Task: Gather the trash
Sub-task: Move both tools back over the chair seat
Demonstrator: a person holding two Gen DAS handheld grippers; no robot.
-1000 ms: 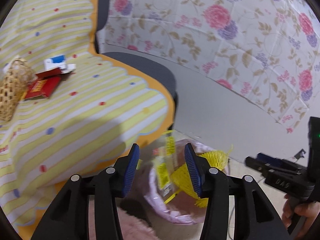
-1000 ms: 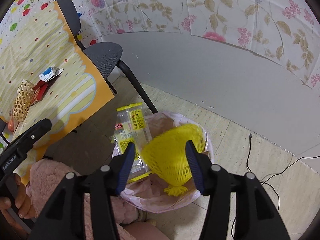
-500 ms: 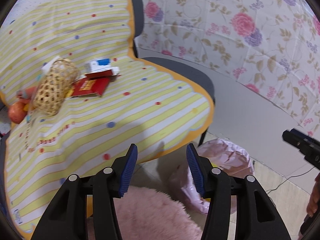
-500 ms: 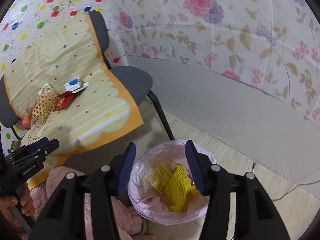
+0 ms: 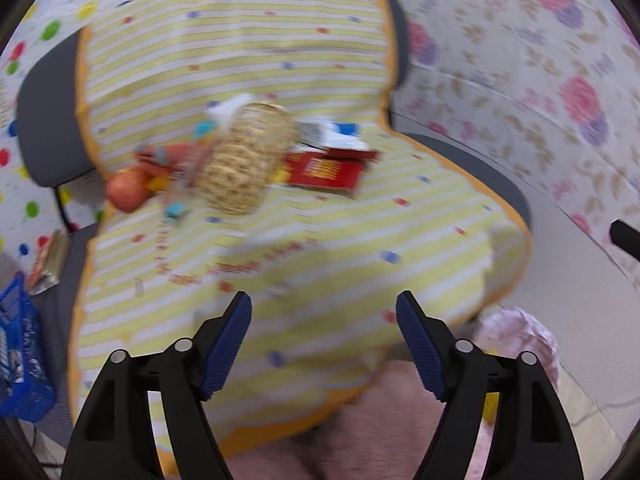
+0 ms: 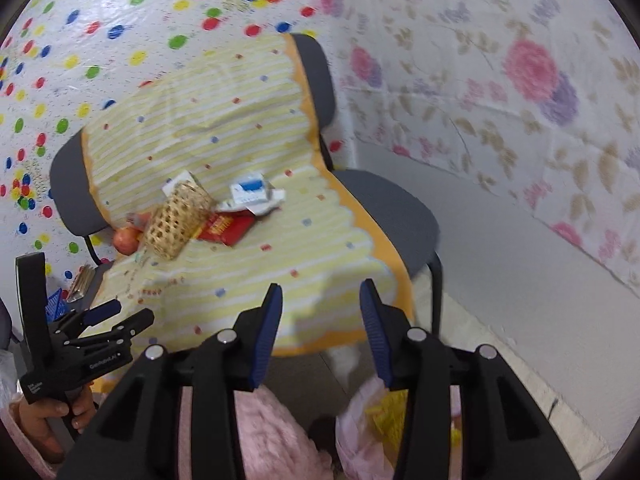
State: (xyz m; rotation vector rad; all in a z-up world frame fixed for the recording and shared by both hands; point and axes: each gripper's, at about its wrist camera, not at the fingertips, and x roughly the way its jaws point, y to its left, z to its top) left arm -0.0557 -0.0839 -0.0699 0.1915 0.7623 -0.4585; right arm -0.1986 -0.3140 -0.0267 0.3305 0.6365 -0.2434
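Observation:
A woven foam fruit net [image 5: 246, 158] [image 6: 176, 220] lies on the yellow striped cloth [image 5: 280, 248] [image 6: 240, 276] spread over two chairs. Beside it lie a red packet [image 5: 324, 170] [image 6: 228, 228], a white and blue carton [image 5: 338, 138] [image 6: 254, 194] and an orange fruit [image 5: 126, 190] [image 6: 126, 240]. The pink trash bag [image 5: 520, 336] [image 6: 368, 432] sits on the floor below, with yellow net trash [image 6: 390, 412] inside. My left gripper [image 5: 324, 304] hangs over the cloth's near edge, its jaws opening, nothing between them. My right gripper [image 6: 320, 296] is empty too, its jaws closing.
Grey chairs [image 6: 384, 212] stand against a floral wall covering [image 6: 520, 80]. A blue basket [image 5: 20, 352] sits at the far left. A pink fuzzy sleeve [image 5: 360, 432] [image 6: 276, 432] fills the foreground. A hand [image 6: 44, 428] holds the left gripper's handle at lower left.
Both grippers swung up from the trash bag toward the chairs. The yellow net and wrapper dropped into the bag. The left jaws spread wider; the right jaws narrowed.

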